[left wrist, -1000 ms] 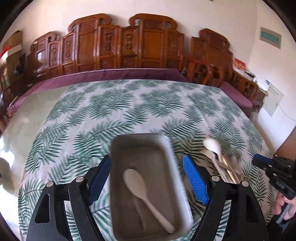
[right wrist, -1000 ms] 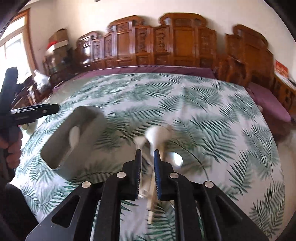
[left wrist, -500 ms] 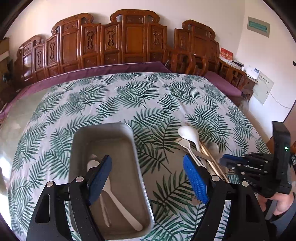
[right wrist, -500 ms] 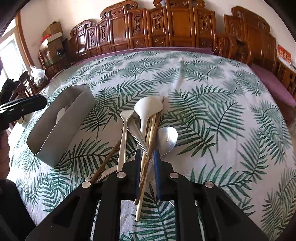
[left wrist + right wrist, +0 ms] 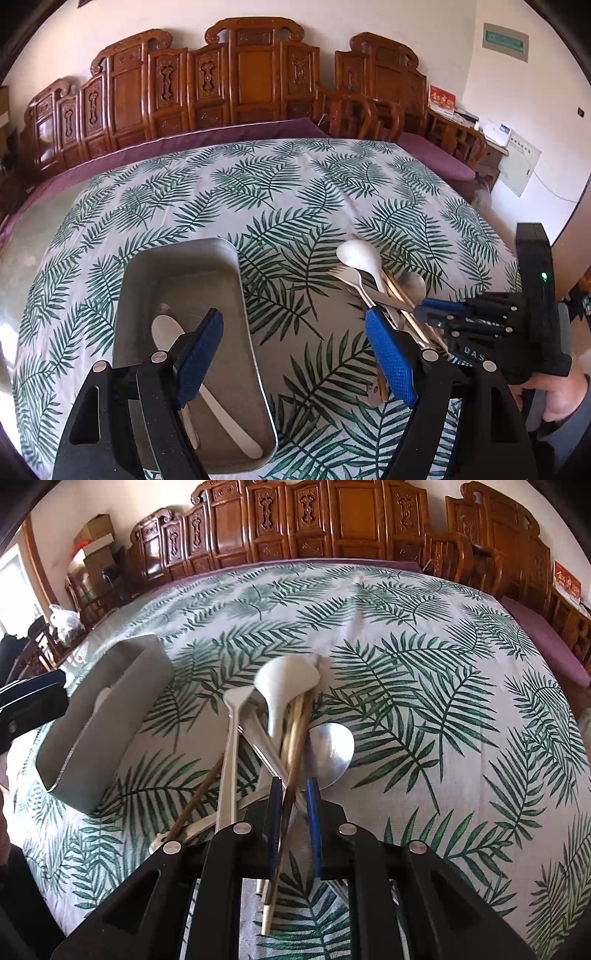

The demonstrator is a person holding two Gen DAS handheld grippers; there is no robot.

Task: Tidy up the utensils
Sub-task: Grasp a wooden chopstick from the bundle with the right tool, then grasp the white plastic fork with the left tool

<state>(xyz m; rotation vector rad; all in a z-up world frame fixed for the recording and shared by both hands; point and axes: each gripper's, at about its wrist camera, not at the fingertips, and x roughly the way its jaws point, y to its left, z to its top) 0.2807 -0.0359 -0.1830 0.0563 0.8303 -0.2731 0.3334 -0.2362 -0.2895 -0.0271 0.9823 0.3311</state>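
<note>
Utensils lie piled on the desk; right gripper nearly closed around a chopstick, left gripper open.

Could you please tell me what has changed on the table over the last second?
The right gripper has come down onto the utensil pile, its narrow jaws now straddling a wooden chopstick; a grip is not clear. The left gripper, jaws wide, has shifted from framing the metal tray toward the pile. The tray, its white spoon and the pile stayed put.
</note>
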